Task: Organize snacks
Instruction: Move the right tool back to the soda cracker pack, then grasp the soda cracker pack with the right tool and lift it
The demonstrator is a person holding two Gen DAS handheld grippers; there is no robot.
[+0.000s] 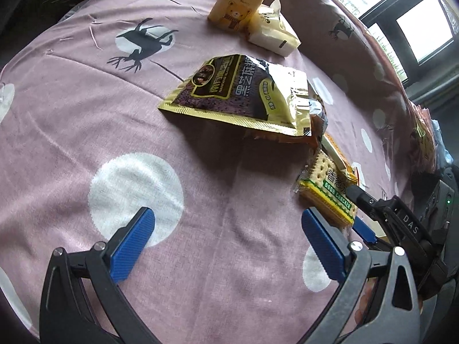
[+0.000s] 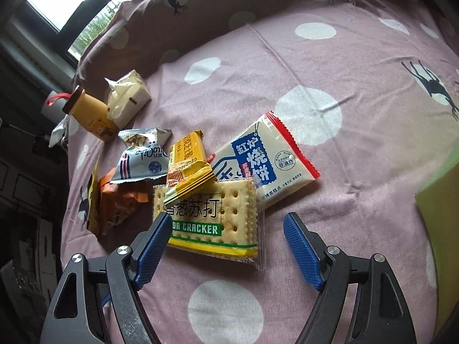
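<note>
Several snack packets lie in a loose heap on a pink bedsheet with white dots. My right gripper (image 2: 229,246) is open just above a soda cracker packet (image 2: 209,218), its left pad (image 2: 152,252) over the packet's near corner, nothing gripped. A yellow packet (image 2: 186,169) rests on the crackers, beside a white, blue and red packet (image 2: 266,160), a grey-blue one (image 2: 143,154) and an orange one (image 2: 120,200). My left gripper (image 1: 226,243) hangs open and empty over bare sheet. Ahead of it lies a black-and-gold packet (image 1: 243,91), with the cracker packet (image 1: 327,192) and right gripper (image 1: 352,207) to its right.
A yellow bear-print bottle with a brown cap (image 2: 89,114) and a cream packet (image 2: 129,97) lie at the far side of the bed near a window. A yellow-green flat thing (image 2: 439,200) sits at the right edge. The bottle (image 1: 238,3) also shows far ahead.
</note>
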